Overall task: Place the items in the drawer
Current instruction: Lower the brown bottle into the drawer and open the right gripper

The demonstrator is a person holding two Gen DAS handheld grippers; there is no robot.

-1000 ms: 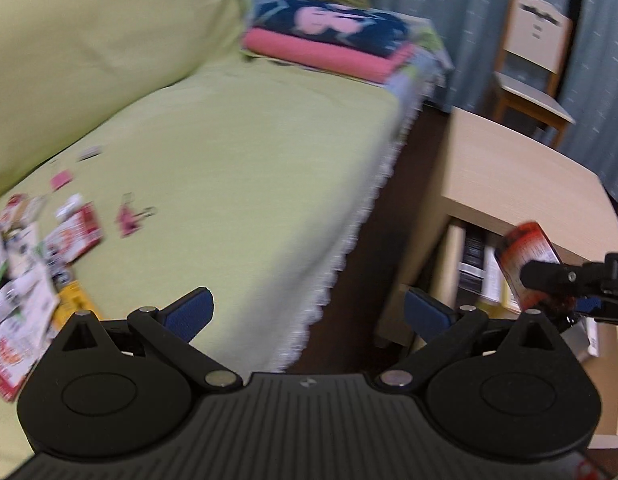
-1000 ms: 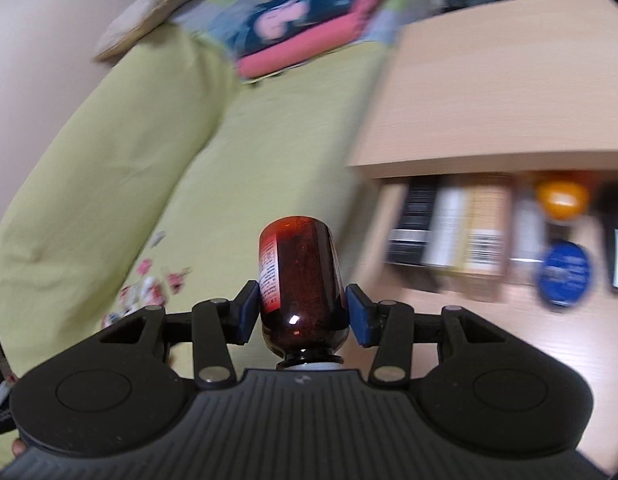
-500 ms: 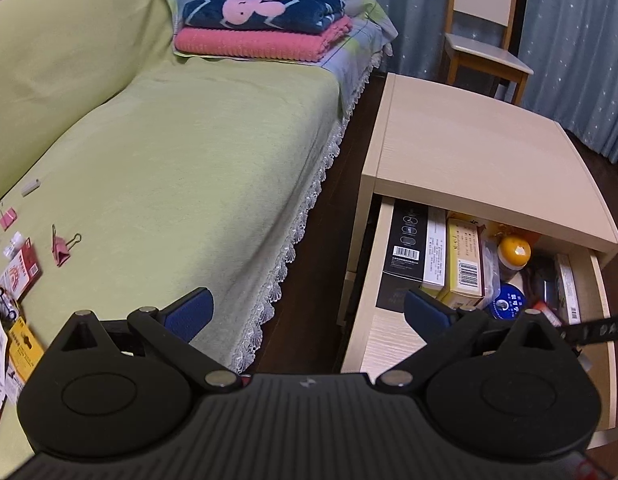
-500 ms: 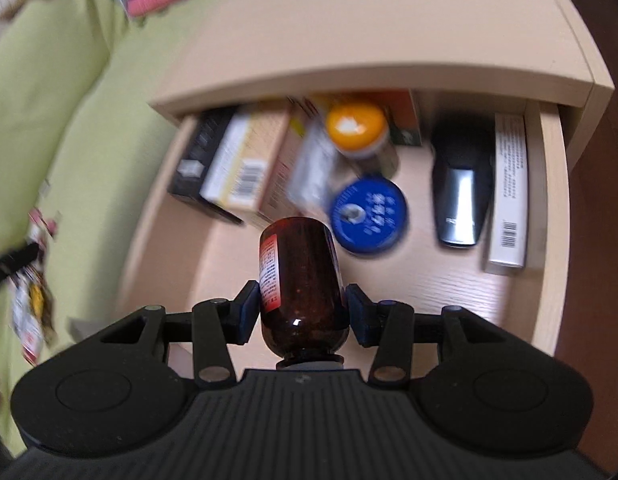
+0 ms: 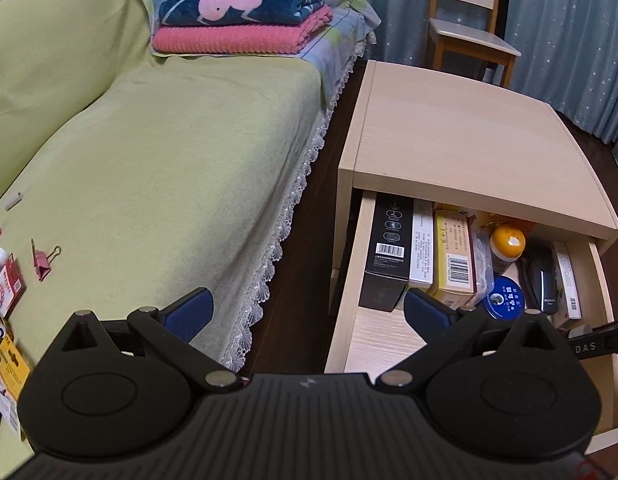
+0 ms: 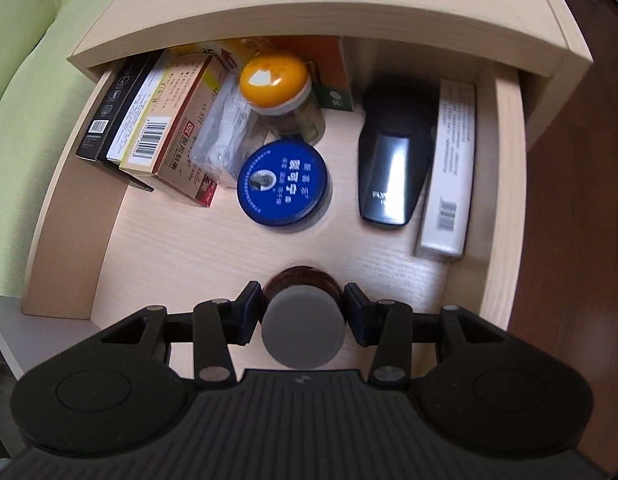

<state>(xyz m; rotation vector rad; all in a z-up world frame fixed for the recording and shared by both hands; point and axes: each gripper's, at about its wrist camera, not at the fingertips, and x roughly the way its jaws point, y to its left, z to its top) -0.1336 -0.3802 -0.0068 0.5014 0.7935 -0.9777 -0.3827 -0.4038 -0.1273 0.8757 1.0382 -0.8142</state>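
Brown bottle [image 6: 303,322] sits clamped between right gripper [image 6: 303,312] fingers, above drawer [image 6: 213,248].

Brown bottle [image 6: 303,280], grey-capped, upright over open drawer [image 6: 189,248].

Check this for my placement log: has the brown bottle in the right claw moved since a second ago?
Yes. The brown bottle, clamped in the right claw, moved from beside the sofa to over the open drawer, now cap-up above its bare front floor.

Blue tin [image 6: 284,182] — orange-lidded jar [image 6: 283,96]
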